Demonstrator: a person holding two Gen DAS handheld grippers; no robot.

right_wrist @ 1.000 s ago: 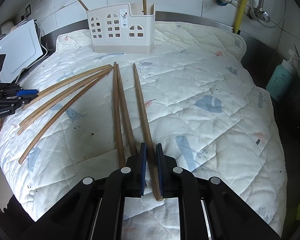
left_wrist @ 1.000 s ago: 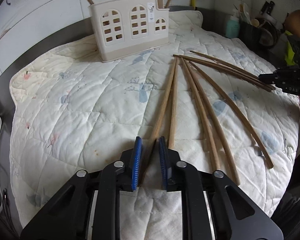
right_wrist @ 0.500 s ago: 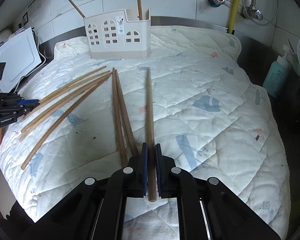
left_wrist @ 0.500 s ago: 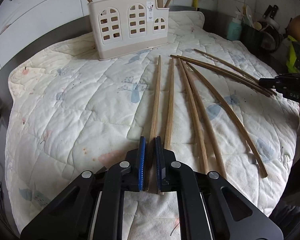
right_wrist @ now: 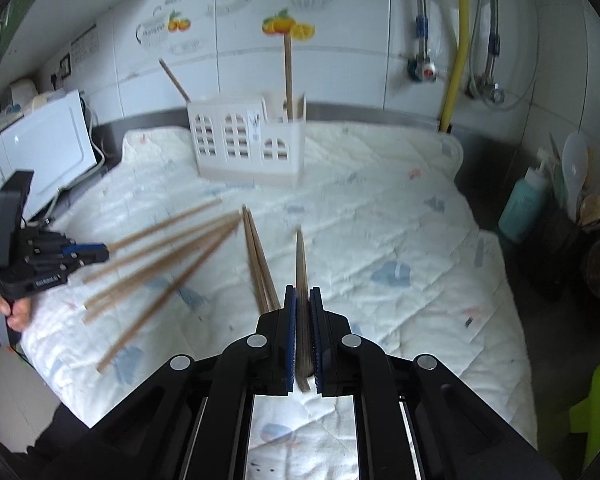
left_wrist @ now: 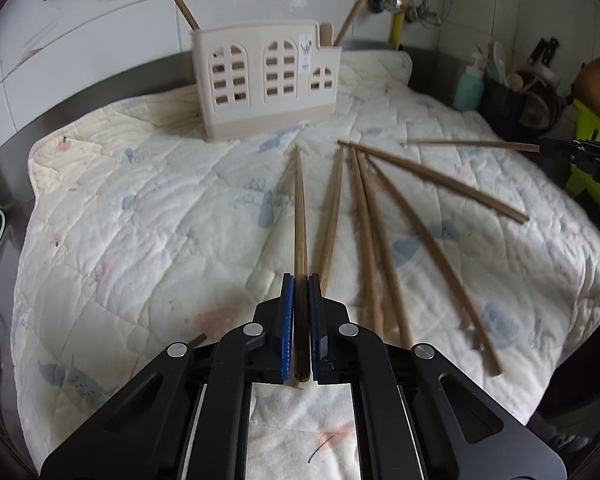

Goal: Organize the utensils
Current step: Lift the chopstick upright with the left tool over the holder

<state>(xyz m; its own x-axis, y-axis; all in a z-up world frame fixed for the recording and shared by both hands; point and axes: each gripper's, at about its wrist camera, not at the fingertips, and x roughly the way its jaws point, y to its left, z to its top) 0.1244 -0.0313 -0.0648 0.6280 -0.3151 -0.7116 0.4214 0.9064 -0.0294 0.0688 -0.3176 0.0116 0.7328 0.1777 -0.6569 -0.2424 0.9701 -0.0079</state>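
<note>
Long wooden chopsticks lie fanned on a quilted white cloth [left_wrist: 140, 240]. My left gripper [left_wrist: 301, 292] is shut on one chopstick [left_wrist: 299, 208], lifted off the cloth and pointing at the holder. My right gripper [right_wrist: 303, 300] is shut on another chopstick [right_wrist: 301, 256], also raised. The cream utensil holder [left_wrist: 260, 80] with arched windows stands at the back and has two chopsticks in it; it shows in the right wrist view [right_wrist: 248, 144] too. Several loose chopsticks [left_wrist: 364, 240] lie right of the left gripper. The right gripper with its chopstick shows at the left view's right edge [left_wrist: 580, 156].
A teal soap bottle [right_wrist: 524, 204] and a dark utensil pot [left_wrist: 516, 100] stand right of the cloth. A white appliance [right_wrist: 40, 152] sits at the left. Tiled wall and pipes [right_wrist: 456, 40] are behind the holder. A green basket [left_wrist: 592, 168] is at the far right.
Both grippers have closed on a chopstick each and lifted them off the cloth. Both views have tilted up toward the holder and wall.
</note>
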